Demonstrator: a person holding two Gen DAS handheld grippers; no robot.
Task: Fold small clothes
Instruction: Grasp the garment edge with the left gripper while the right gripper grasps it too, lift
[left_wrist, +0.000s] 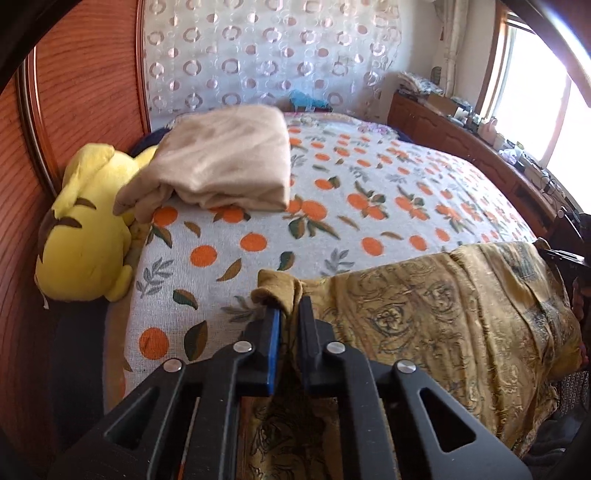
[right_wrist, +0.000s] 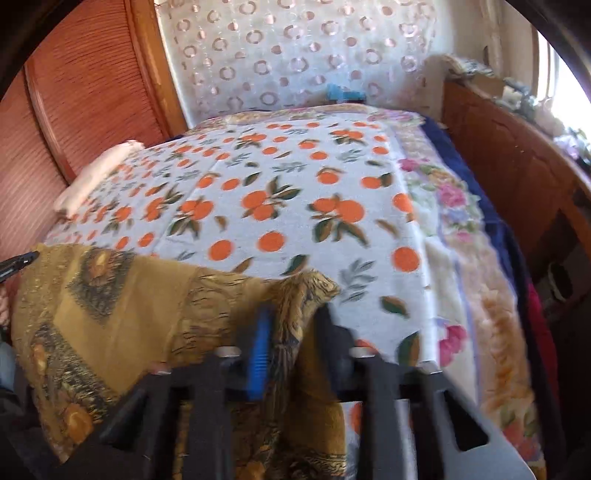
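A mustard-yellow patterned garment (left_wrist: 443, 317) hangs stretched over the near edge of the bed. My left gripper (left_wrist: 290, 314) is shut on its left corner, which bunches between the fingers. In the right wrist view my right gripper (right_wrist: 291, 317) is shut on the opposite corner of the same garment (right_wrist: 122, 306), held above the orange-print blanket (right_wrist: 280, 206). A folded beige garment (left_wrist: 225, 162) lies at the far left of the bed. The tip of the left gripper (right_wrist: 20, 260) shows at the left edge of the right wrist view.
A yellow plush toy (left_wrist: 85, 225) lies between the bed and the wooden wall panel (left_wrist: 85, 85). A wooden ledge with clutter (left_wrist: 480, 133) runs along the right under the window. A floral blanket (right_wrist: 458, 229) covers the bed's right side.
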